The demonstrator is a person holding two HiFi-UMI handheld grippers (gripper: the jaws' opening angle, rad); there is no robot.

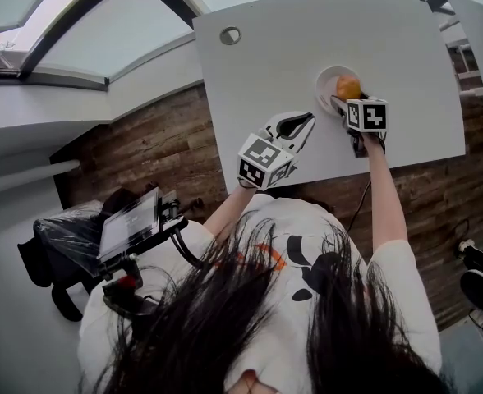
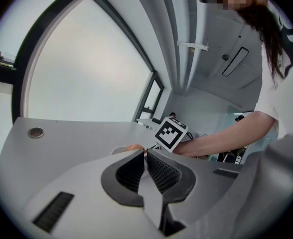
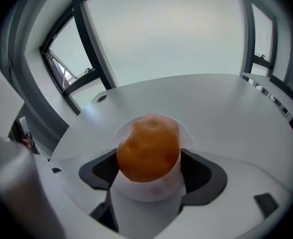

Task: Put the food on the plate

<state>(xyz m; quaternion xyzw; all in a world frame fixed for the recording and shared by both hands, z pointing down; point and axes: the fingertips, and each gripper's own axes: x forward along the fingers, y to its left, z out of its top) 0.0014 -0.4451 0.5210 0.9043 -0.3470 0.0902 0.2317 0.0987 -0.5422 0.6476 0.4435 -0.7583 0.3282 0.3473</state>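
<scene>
A round orange food item [image 1: 348, 87] hangs just over the small white plate [image 1: 328, 84] at the right of the white table. My right gripper [image 1: 341, 102] reaches in from the near side. In the right gripper view the food [image 3: 149, 147] fills the gap between the jaws, which are closed against its sides, with the plate [image 3: 189, 131] under and behind it. My left gripper [image 1: 305, 121] hovers to the left near the table's front edge, its jaws together and empty. The left gripper view shows those jaws [image 2: 145, 153] meeting, and the food [image 2: 134, 147] and plate [image 2: 117, 150] just past them.
A round cable hole [image 1: 231, 35] sits at the table's far left. The table's front edge [image 1: 324, 175] runs just under both grippers, above a wooden floor. A black stand with a screen [image 1: 131, 224] is on the floor at the left. Windows line the far side.
</scene>
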